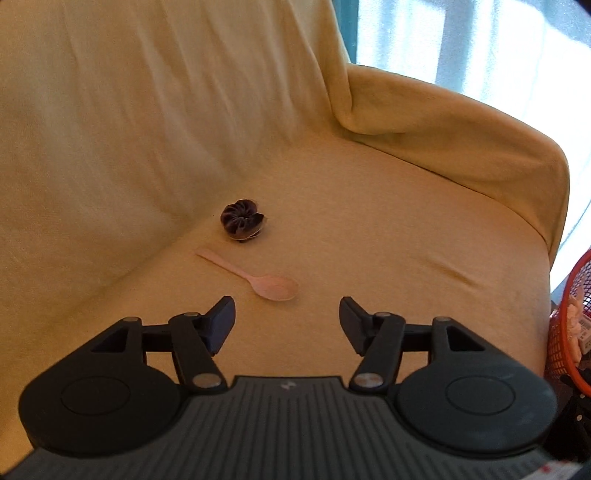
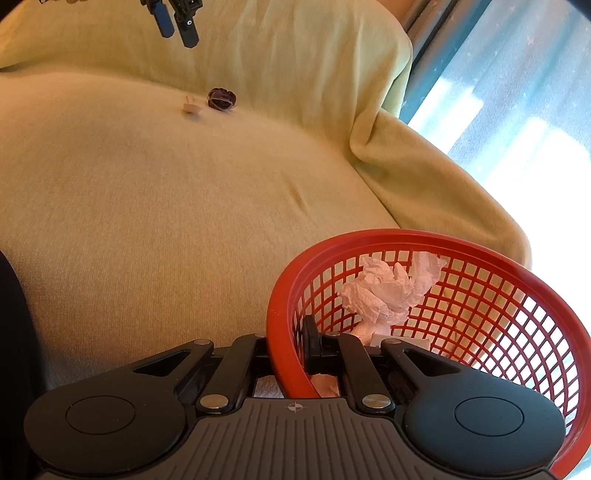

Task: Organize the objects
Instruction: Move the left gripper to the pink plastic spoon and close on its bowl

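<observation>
A pink plastic spoon [image 1: 255,275] lies on the yellow-covered sofa seat [image 1: 369,240], bowl toward me. A dark purple fabric scrunchie [image 1: 242,219] lies just behind it near the backrest. My left gripper [image 1: 287,317] is open and empty, hovering just short of the spoon's bowl. My right gripper [image 2: 295,350] is shut on the rim of a red mesh basket [image 2: 480,314] and holds it at the seat's front right. The right wrist view shows the spoon [image 2: 192,106], the scrunchie [image 2: 221,98] and the left gripper [image 2: 177,26] far off.
The basket holds crumpled white tissue [image 2: 391,291] and some flat paper pieces. The basket also shows at the right edge of the left wrist view [image 1: 570,317]. The sofa armrest [image 1: 461,122] rises to the right, with a bright curtained window [image 1: 480,44] behind.
</observation>
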